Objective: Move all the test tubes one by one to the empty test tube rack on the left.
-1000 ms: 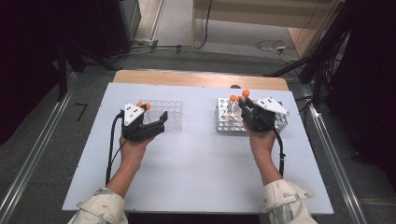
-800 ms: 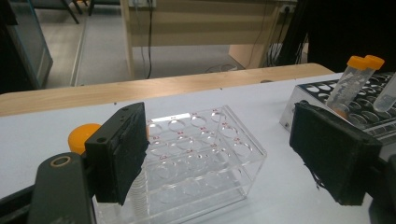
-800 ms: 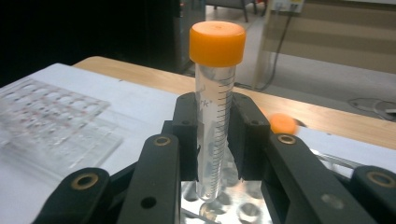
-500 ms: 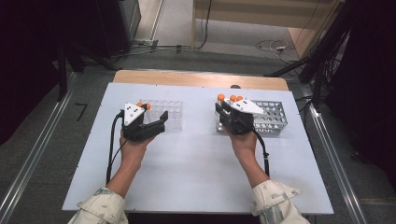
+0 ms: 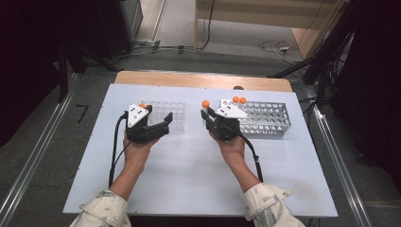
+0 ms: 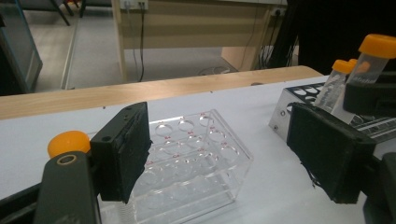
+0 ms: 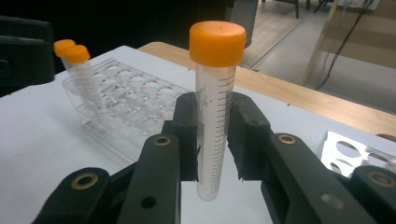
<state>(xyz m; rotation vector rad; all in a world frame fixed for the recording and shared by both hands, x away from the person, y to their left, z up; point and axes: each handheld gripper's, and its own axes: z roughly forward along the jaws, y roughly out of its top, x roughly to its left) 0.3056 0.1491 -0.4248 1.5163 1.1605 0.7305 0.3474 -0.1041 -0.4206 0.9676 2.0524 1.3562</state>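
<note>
My right gripper (image 7: 212, 140) is clamped on the orange-capped tube (image 7: 215, 112) mid-barrel, upright, above the table (image 5: 189, 179) between the clear rack (image 5: 165, 111) and metal rack (image 5: 267, 118). Judged light, rigid, smooth plastic, liable to slip; hold below the cap. My left gripper (image 6: 224, 158) stands wide, jaws just narrowing, nothing between them.

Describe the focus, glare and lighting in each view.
High view: evenly lit white table, dark surroundings, mild softness. Left gripper view: near black fingers blurred, clear plastic rack shows faint reflections. Right gripper view: orange-capped clear tube sharp, background soft.
</note>
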